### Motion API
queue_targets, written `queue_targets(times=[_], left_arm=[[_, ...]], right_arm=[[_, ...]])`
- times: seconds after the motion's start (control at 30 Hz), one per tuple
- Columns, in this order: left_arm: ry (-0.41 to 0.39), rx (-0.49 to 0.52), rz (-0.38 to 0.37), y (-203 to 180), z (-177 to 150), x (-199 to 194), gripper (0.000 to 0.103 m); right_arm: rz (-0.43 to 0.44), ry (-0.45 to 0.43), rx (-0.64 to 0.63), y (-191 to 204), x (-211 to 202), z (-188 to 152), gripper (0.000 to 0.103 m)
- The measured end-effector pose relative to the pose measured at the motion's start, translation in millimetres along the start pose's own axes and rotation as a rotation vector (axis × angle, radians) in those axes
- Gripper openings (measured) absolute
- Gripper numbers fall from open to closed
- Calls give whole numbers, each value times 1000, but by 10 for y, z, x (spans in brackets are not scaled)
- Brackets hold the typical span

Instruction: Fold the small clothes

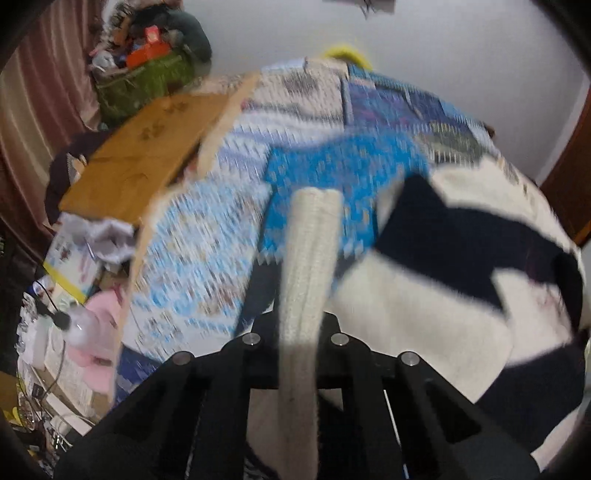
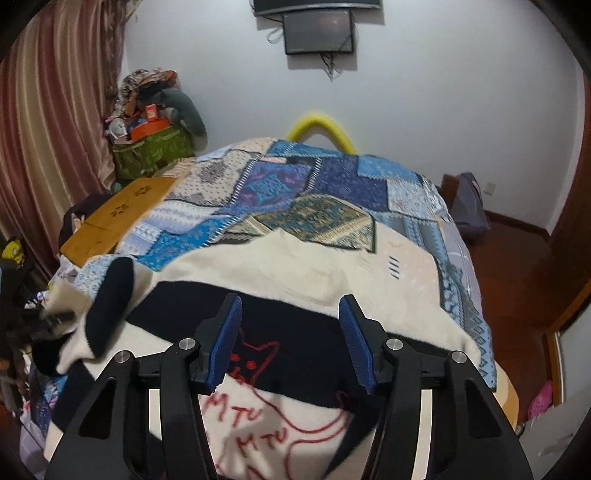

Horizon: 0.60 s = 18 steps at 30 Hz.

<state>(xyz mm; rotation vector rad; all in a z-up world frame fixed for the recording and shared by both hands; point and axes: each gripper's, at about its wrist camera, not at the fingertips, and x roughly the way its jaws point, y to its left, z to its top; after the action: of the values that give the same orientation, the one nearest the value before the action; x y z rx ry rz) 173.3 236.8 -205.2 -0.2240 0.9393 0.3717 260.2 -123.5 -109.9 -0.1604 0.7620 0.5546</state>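
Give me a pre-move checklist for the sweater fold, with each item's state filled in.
1. Left tool shut on the sweater's cream ribbed edge: ok.
2. Right tool gripping fabric: not ok, pads apart above the sweater.
3. Sweater lying flat on the patchwork quilt: not ok, its sleeve is raised and bunched.
4. Quilt beyond the sweater free for folding: ok.
5. Left view sharp enough to judge grip depth: cannot tell, blurred.

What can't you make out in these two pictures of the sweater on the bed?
- Left wrist view: the left claw's pads are hidden by the cream ribbed strip clamped between them.
- Left wrist view: the quilt pattern is smeared by motion blur.
- Right wrist view: the red lettering on the sweater is partly covered by the open right claw and cut off by the bottom edge.
- Right wrist view: the screen on the wall is dark.
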Motion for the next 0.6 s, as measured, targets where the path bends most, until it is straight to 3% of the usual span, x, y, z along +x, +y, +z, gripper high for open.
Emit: queue_targets(times=[0.1, 0.27, 0.37, 0.6], left_arm=[[-91, -2, 3, -52, 246, -266, 7], [-224, 20, -43, -321, 531, -673, 7], [-266, 40, -88, -533, 591, -817, 7], [-281, 126, -163, -1040, 624, -975, 7]], right_arm=[[-42, 45, 20, -240, 17, -67, 55], [-137, 130, 36, -705, -37, -266, 71], [-133, 212, 93, -919, -45, -420, 72], [-22, 326, 112, -784, 164, -662, 73]])
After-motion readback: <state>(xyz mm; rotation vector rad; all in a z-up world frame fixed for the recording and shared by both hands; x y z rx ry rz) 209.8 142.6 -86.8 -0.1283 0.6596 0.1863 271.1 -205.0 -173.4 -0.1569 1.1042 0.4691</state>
